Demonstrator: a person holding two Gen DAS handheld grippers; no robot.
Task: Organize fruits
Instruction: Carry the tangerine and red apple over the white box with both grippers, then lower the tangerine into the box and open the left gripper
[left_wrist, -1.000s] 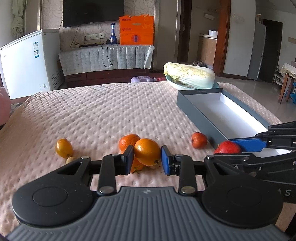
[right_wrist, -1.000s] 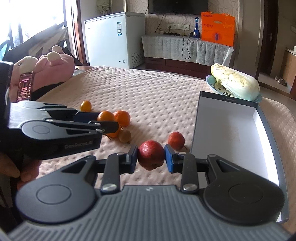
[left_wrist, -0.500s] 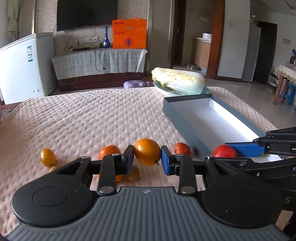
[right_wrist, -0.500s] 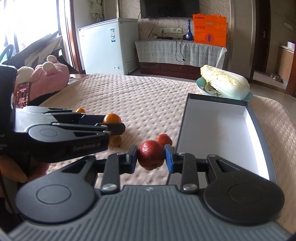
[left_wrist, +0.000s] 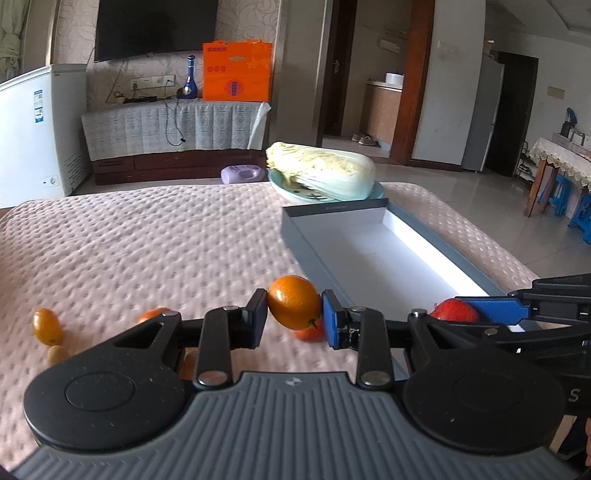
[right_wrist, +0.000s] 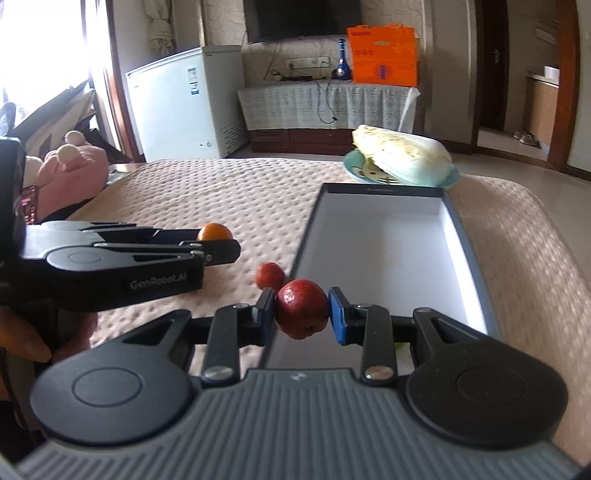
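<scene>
Pinching an orange (left_wrist: 294, 302) and a red fruit (right_wrist: 302, 314), both tools have moved from the bedspread toward the box (right_wrist: 384, 236).

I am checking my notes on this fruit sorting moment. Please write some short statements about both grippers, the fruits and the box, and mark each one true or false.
1. The left gripper holds an orange fruit between its fingers. True.
2. The right gripper is open and holds nothing. False: it is shut on a red fruit.
3. The grey box already contains several oranges. False: no orange shows on the visible part of its white floor.
4. A napa cabbage lies on a plate beyond the far end of the box. True.
5. A small red fruit lies on the pink cloth beside the box. True.
</scene>
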